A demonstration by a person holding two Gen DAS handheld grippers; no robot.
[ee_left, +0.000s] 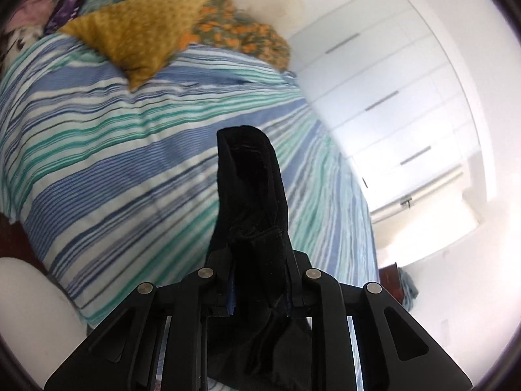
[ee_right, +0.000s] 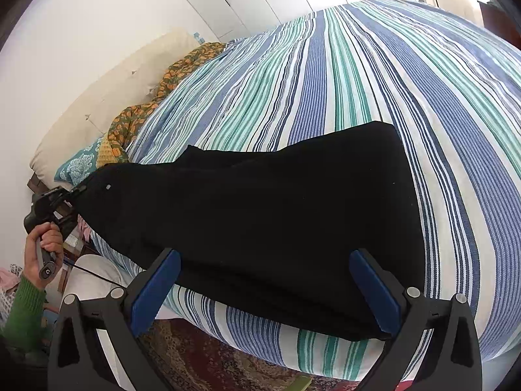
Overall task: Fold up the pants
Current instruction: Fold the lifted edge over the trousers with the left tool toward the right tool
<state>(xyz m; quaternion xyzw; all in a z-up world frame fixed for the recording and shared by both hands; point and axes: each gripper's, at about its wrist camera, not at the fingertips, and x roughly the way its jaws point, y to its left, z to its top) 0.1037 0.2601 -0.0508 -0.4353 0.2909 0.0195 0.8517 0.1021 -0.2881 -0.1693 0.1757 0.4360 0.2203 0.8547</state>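
Observation:
The black pants (ee_right: 276, 221) lie flat across the near edge of the striped bed (ee_right: 374, 81). My left gripper (ee_left: 260, 260) is shut on a bunched end of the pants (ee_left: 250, 179), which stands up between its fingers. In the right wrist view the left gripper (ee_right: 73, 192) grips the pants' far left corner, pulling it taut. My right gripper (ee_right: 267, 280) is open, its blue-padded fingers (ee_right: 156, 290) spread wide just above the pants' near edge, touching nothing that I can see.
A yellow cloth (ee_left: 140, 36) and an orange floral cloth (ee_left: 241, 32) lie at the head of the bed, with a cream headboard (ee_right: 107, 91) behind. White wardrobe doors (ee_left: 384, 97) stand beside the bed. A patterned rug (ee_right: 208, 358) is below the bed edge.

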